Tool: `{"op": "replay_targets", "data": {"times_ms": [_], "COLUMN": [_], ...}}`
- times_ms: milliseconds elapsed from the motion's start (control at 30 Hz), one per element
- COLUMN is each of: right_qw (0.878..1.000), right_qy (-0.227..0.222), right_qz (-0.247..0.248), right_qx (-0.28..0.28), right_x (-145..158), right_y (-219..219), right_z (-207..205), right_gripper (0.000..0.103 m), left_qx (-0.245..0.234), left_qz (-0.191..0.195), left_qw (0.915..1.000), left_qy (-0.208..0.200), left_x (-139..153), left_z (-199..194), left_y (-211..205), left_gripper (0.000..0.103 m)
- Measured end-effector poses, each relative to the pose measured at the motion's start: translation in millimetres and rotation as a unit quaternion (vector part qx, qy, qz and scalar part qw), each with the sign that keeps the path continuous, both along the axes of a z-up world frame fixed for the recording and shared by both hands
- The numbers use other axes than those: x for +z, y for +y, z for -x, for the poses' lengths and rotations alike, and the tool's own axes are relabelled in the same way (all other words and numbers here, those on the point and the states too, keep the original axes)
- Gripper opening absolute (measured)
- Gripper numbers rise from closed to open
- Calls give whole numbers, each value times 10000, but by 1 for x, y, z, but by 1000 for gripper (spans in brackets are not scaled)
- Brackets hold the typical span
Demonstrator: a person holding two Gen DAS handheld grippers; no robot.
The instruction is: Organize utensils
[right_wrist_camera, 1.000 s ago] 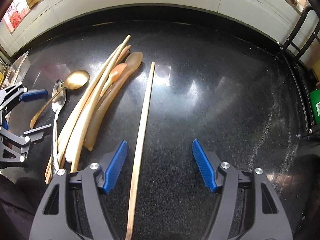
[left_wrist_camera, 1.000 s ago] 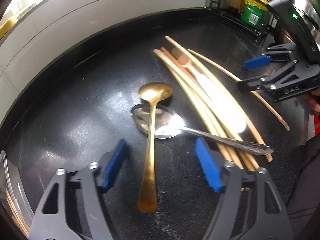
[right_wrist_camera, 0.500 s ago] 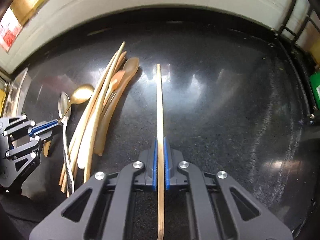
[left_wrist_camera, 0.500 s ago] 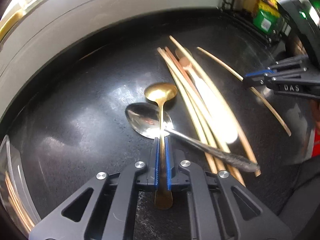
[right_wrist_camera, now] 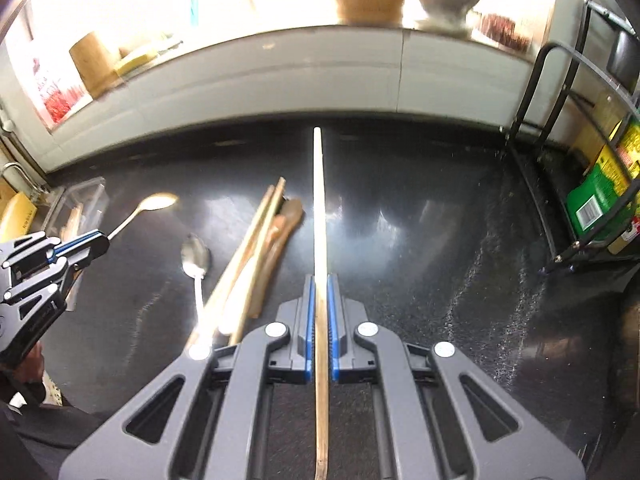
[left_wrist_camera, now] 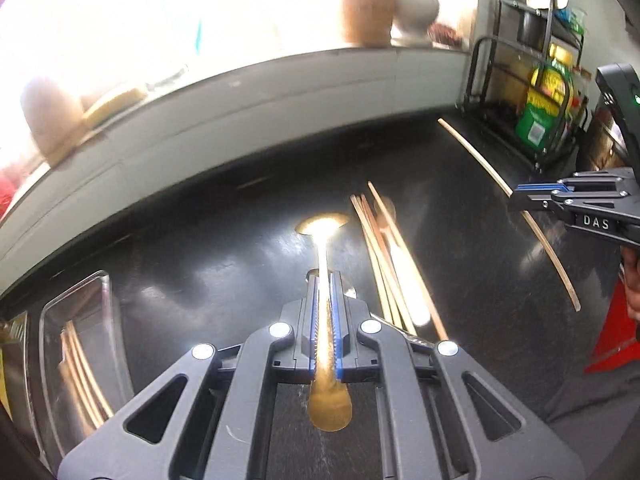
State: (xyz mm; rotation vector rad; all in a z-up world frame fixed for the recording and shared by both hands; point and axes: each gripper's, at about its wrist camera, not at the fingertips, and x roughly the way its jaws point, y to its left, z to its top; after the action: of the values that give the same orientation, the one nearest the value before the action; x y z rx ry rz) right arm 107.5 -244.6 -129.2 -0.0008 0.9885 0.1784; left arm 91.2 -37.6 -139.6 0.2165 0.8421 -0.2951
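My left gripper [left_wrist_camera: 324, 280] is shut on the handle of a gold spoon [left_wrist_camera: 322, 227], lifted off the black counter [left_wrist_camera: 200, 272], bowl pointing away. My right gripper [right_wrist_camera: 319, 280] is shut on a long wooden chopstick [right_wrist_camera: 318, 200], also raised. In the left wrist view that chopstick [left_wrist_camera: 480, 160] and the right gripper [left_wrist_camera: 520, 192] show at the right. From the right wrist camera, the left gripper [right_wrist_camera: 96, 242] with the gold spoon [right_wrist_camera: 154, 203] appears at the left. A silver spoon [right_wrist_camera: 195, 258] and a bundle of wooden utensils [right_wrist_camera: 256, 256] lie on the counter.
A clear plastic tray [left_wrist_camera: 60, 352] holding wooden sticks sits at the counter's left end. A black wire rack [right_wrist_camera: 580, 184] with green and yellow packets stands at the right. A grey ledge [right_wrist_camera: 280, 76] with a wooden jar and a white bowl runs along the back.
Both grippers closed from open, the left on the gold spoon, the right on the chopstick, then rose off the counter with them. The silver spoon stays down.
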Motion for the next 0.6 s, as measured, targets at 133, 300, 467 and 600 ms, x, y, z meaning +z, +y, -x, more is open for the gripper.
{"op": "replay_targets", "data": {"times_ms": [133,300,467,600], "right_qw": [9998,9991,9986,9986], "right_qy": [-163,-277,-328,-321], "right_qz": [-63,-47,-76,-39], "right_qx": [139,306,405,429], "right_x": [16,27,33,33], "right_y": [9,21,29,34], "right_z": [11,22,30,34], "right_gripper": [7,7,7,7], "left_qx": [272,543,668,677], "left_qz": [48,78,77,78], "left_qw": [9995,9982,9971,9969], "left_qy": [-155,-253,-361,-405], "left_x": [21,32,38,40], "left_z": [13,28,40,44], "left_y": [6,17,26,30], "left_gripper": [5,5,0,0]}}
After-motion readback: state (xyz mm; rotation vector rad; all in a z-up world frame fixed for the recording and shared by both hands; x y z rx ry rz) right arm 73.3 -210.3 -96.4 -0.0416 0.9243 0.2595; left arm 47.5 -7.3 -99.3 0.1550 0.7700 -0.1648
